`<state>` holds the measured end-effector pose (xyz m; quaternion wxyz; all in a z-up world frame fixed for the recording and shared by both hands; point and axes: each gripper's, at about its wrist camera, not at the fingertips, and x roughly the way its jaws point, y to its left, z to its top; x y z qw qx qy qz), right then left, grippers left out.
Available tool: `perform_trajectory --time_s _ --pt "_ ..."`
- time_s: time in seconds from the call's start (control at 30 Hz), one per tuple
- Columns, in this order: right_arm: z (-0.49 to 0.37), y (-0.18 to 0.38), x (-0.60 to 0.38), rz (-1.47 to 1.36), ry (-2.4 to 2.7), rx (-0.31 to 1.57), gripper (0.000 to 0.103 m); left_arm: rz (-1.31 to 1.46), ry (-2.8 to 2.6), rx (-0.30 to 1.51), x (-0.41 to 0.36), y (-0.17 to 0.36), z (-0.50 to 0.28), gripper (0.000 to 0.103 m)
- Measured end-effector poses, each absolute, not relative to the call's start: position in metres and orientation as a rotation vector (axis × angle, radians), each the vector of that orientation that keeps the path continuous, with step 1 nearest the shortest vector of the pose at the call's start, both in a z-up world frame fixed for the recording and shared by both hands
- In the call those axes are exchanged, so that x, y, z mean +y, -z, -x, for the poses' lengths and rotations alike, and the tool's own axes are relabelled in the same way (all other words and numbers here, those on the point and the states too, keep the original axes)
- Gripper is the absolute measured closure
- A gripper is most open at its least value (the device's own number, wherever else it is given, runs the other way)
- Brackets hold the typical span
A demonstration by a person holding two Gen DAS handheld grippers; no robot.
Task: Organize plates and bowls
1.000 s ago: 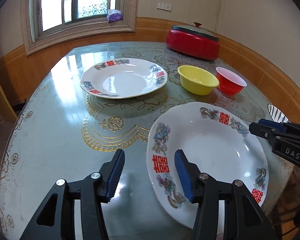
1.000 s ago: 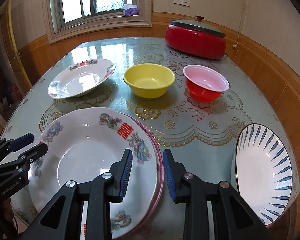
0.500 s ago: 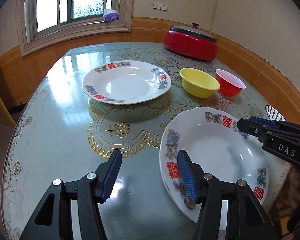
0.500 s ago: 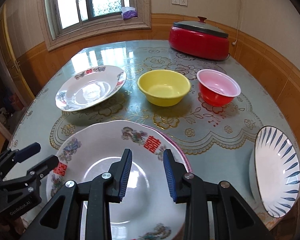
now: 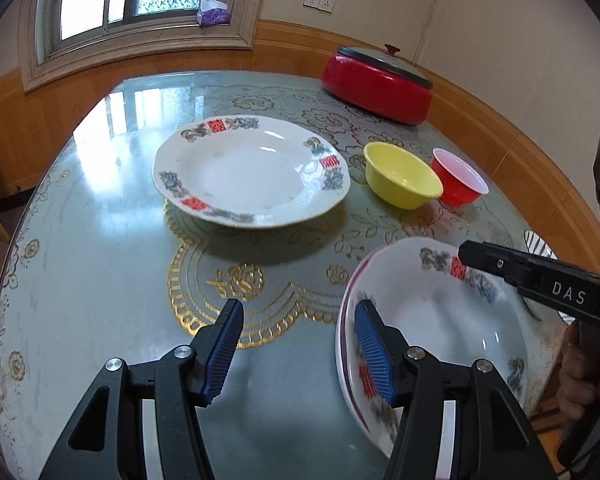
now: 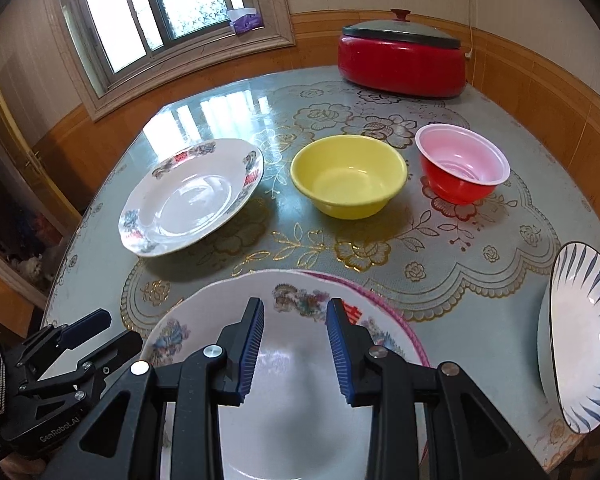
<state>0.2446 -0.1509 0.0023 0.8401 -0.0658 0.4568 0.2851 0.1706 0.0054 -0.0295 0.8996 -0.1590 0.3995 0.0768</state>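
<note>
- Left gripper (image 5: 298, 354) at 6 o'clock, jaws apart, nothing gripped; one pad over the near plate's rim, contact unclear.
- Floral plate (image 6: 192, 196) sat alone on the glass table (image 6: 480, 312) at 10 o'clock.
- Near floral plate (image 6: 300, 360) stacked on a pink-rimmed plate (image 6: 396, 320) at 6 o'clock.
- Right gripper (image 6: 296, 354) hung over that stack, jaws apart, empty.
- Yellow bowl (image 6: 348, 174) at 12, red bowl (image 6: 462, 164) just beside it at 1.
- Blue-striped plate (image 6: 584, 336) at 3 o'clock on the table edge.
</note>
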Motion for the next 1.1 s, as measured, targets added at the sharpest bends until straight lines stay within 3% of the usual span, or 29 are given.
perform_trajectory --time_s 0.3,0.67,1.1 --pt "-0.281 0.008 -0.143 0.053 -0.651 1.071 0.071 0.411 -0.142 0.828 0.029 0.02 -0.212 0.046" --pt "-0.298 0.006 -0.116 -0.098 -0.577 1.086 0.071 0.257 -0.026 0.844 0.078 0.005 -0.24 0.046" --pt "-0.32 0.019 -0.068 -0.175 -0.487 1.135 0.071 0.26 0.045 0.853 0.159 0.022 -0.276 0.046"
